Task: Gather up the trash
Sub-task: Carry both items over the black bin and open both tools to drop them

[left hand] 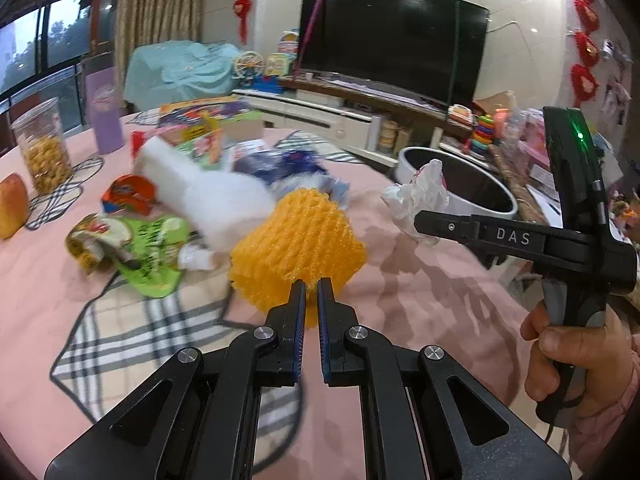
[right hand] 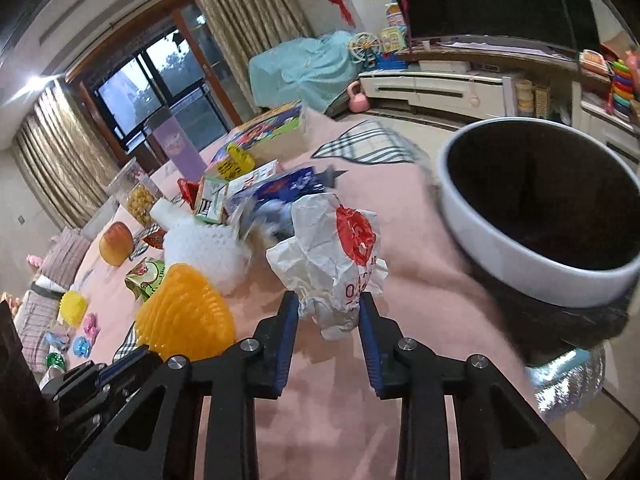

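Observation:
My left gripper (left hand: 312,286) is shut on the near edge of an orange foam fruit net (left hand: 298,248) that rests on the pink tablecloth (left hand: 420,300). It shows again at the lower left of the right wrist view as the left gripper (right hand: 132,356) with the orange net (right hand: 184,312). My right gripper (right hand: 328,300) is shut on a crumpled white paper bag with red print (right hand: 332,256); both pads press its lower folds. From the left wrist view, the right gripper (left hand: 420,224) holds that paper bag (left hand: 416,196) close to a white-rimmed bin with a dark inside (left hand: 464,188), (right hand: 480,236).
More litter lies beyond the net: a white foam net (left hand: 208,196), a green snack wrapper (left hand: 156,248), an orange-red wrapper (left hand: 128,196) and a blue packet (left hand: 280,164). A jar of yellow snacks (left hand: 42,148) and a purple cup (left hand: 104,116) stand far left. A hand (left hand: 560,344) grips the right tool.

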`<control>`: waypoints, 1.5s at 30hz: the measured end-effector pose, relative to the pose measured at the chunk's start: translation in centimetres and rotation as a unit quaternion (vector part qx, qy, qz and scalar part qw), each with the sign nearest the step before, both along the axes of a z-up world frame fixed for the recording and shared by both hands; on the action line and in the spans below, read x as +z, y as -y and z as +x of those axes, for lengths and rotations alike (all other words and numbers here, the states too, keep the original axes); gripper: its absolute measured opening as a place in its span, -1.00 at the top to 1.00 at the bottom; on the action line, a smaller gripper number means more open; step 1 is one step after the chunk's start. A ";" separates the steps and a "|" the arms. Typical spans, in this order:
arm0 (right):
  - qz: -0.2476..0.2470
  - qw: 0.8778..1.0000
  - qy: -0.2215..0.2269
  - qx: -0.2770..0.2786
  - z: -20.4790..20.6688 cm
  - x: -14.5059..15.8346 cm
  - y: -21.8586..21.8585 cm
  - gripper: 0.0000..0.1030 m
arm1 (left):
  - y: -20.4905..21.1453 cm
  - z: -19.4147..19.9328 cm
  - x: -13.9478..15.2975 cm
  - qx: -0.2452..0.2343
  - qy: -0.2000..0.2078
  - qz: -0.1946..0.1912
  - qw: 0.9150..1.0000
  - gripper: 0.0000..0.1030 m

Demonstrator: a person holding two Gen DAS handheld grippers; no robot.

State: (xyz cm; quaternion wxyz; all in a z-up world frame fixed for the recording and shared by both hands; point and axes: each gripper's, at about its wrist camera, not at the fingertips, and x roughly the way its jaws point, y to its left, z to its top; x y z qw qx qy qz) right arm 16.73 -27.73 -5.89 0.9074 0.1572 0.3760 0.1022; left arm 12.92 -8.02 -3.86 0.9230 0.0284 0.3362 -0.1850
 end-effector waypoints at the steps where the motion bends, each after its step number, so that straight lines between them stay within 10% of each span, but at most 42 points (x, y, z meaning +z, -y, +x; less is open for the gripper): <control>1: -0.001 1.000 0.001 -0.005 -0.1 0.1 0.5 0.41 | 0.6 -0.1 0.1 -0.007 0.002 0.000 1.000 0.89; 45: 0.002 0.993 0.005 -0.118 0.5 1.9 14.3 0.40 | 18.4 7.3 3.9 -0.139 0.007 0.023 0.990 0.90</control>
